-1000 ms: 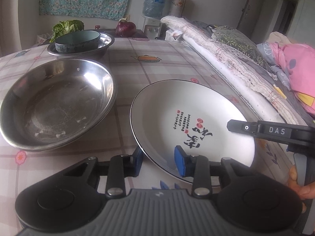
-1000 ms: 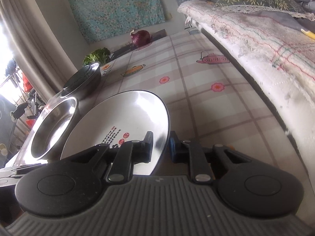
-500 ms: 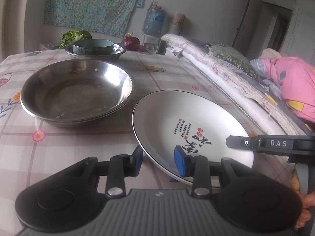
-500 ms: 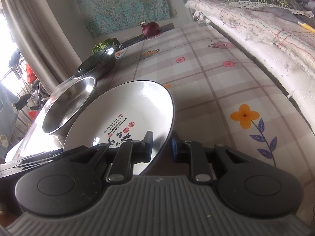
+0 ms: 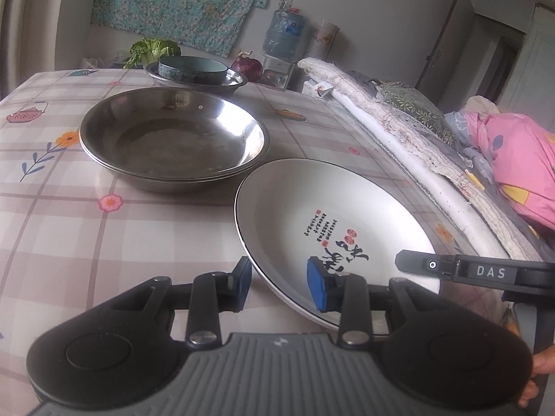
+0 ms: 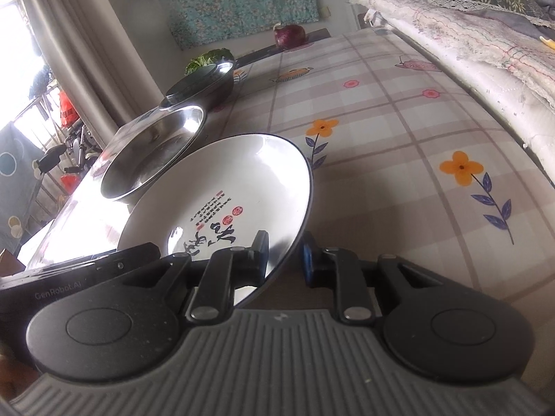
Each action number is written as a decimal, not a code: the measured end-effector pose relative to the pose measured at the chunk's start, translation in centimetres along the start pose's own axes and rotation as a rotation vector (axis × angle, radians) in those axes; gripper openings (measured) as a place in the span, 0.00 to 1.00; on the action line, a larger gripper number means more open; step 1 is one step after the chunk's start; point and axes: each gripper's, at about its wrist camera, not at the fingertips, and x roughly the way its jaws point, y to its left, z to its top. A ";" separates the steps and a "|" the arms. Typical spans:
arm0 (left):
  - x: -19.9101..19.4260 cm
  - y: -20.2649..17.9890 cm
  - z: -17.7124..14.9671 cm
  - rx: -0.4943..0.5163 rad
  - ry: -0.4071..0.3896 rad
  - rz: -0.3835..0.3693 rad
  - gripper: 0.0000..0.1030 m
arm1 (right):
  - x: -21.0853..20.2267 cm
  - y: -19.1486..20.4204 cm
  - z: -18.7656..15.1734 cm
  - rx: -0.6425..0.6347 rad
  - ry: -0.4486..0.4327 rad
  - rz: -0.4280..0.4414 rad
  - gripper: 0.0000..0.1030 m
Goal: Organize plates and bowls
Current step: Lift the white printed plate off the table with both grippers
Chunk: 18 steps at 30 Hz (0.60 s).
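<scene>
Two grippers clamped opposite rims of the white round ceramic plate (image 5: 333, 222): left gripper (image 5: 279, 286), right gripper (image 6: 285, 258). It hung tilted above the checked floral tabletop (image 5: 69, 228), just beside stacked steel bowls (image 5: 173, 142). Open cloth lay rightward toward the bed (image 6: 485, 34).

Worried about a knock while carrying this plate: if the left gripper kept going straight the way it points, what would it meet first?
Probably the big steel bowl. The left gripper straddles the white plate rim, and the bowl sits just beyond on the table; depth is uncertain.
</scene>
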 end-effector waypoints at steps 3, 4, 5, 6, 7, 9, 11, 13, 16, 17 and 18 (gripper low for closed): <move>0.3 -0.2 0.2 0.009 0.014 0.011 0.35 | 0.0 -0.3 0.2 0.012 0.000 0.011 0.19; 0.4 -0.2 0.2 0.009 0.020 0.012 0.35 | 0.0 -0.4 0.2 0.014 -0.001 0.014 0.19; 0.5 -0.3 0.3 0.009 0.025 0.014 0.35 | 0.0 -0.5 0.3 0.013 -0.006 0.011 0.19; 0.5 -0.2 0.3 0.009 0.028 0.016 0.36 | 0.0 -0.5 0.4 0.009 -0.012 0.004 0.18; 0.6 -0.2 0.4 0.010 0.032 0.019 0.36 | -0.1 -0.6 0.5 0.007 -0.018 -0.001 0.18; 0.9 -0.3 0.8 0.017 0.041 0.028 0.38 | -0.1 -0.9 0.8 0.014 -0.026 -0.001 0.19; 1.1 -0.4 1.0 0.023 0.049 0.034 0.40 | 0.1 -1.0 1.1 0.014 -0.030 -0.003 0.18; 1.3 -0.5 1.3 0.025 0.056 0.043 0.41 | 0.3 -1.1 1.1 0.011 -0.030 -0.004 0.18; 1.6 -0.6 1.6 0.028 0.060 0.056 0.41 | 0.7 -1.0 1.1 0.004 -0.025 -0.002 0.17; 1.7 -0.6 1.6 0.029 0.061 0.059 0.41 | 0.9 -1.0 1.1 0.000 -0.024 0.002 0.16; 1.8 -0.7 1.7 0.029 0.061 0.061 0.41 | 1.0 -0.9 1.1 -0.006 -0.023 0.005 0.16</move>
